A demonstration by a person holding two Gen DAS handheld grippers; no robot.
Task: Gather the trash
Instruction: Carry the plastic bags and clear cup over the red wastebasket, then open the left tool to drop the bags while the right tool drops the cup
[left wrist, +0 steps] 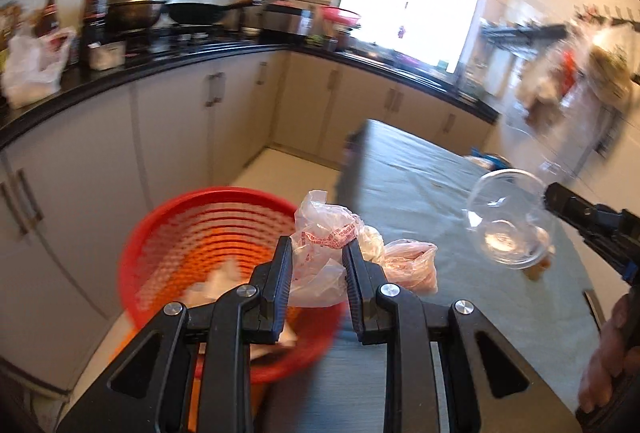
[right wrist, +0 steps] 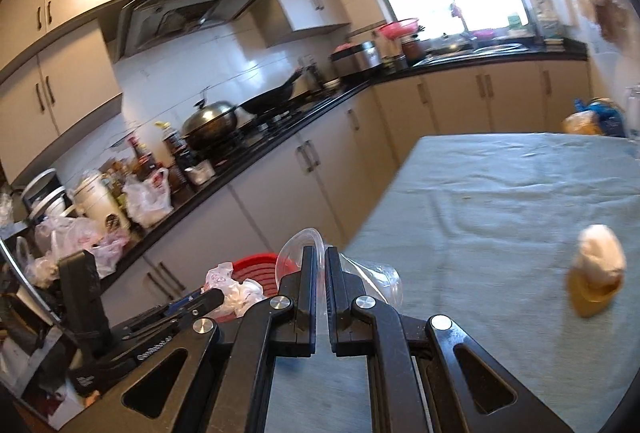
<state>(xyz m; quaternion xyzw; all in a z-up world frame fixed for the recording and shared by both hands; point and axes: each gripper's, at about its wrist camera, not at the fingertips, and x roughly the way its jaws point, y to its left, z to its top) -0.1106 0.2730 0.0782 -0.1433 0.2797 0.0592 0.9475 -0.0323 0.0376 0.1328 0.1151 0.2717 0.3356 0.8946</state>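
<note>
Left wrist view shows the table (left wrist: 420, 173) under a pale green cloth, with the red basket (left wrist: 168, 233) on the floor just beside its near corner. Over the basket's table-side rim, the left claw (left wrist: 318, 253) is partly closed on a crumpled plastic bag (left wrist: 320, 233); it looks light, soft and slippery, best pinched at a bunched fold. Farther from the basket, the right claw (right wrist: 320, 257) is nearly closed on the rim of a clear plastic cup (right wrist: 372, 273), thin-walled and probably easily crushed.
</note>
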